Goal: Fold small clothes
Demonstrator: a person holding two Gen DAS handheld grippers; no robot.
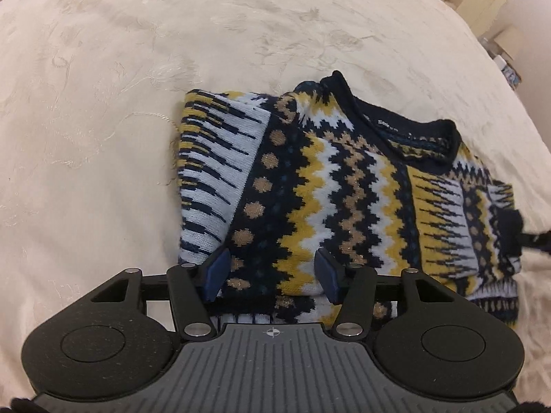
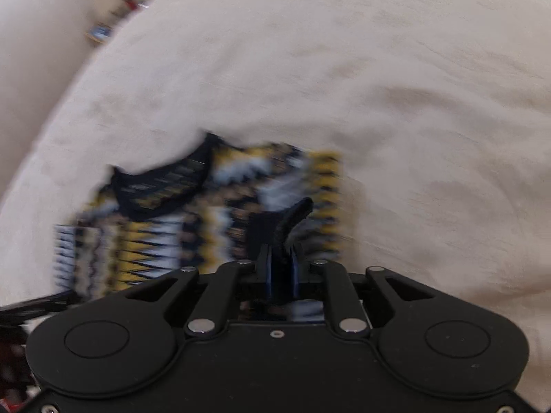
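A small knitted sweater (image 1: 330, 186) in navy, yellow and white zigzag bands lies on a cream bedspread (image 1: 120, 103), partly folded, with its navy collar (image 1: 413, 130) at the far side. My left gripper (image 1: 273, 272) is open, its blue pads just above the sweater's near edge. In the blurred right wrist view the sweater (image 2: 193, 220) lies ahead and to the left. My right gripper (image 2: 281, 261) is shut on a dark navy edge of the sweater (image 2: 296, 216), which sticks up between the pads. The right gripper shows at the right edge of the left wrist view (image 1: 516, 227).
The cream bedspread (image 2: 378, 86) spreads wide around the sweater. A pale headboard or furniture piece (image 1: 482, 3) and small items (image 1: 506, 62) stand beyond the bed's far right edge. Small items (image 2: 103, 31) also lie off the bed at upper left in the right wrist view.
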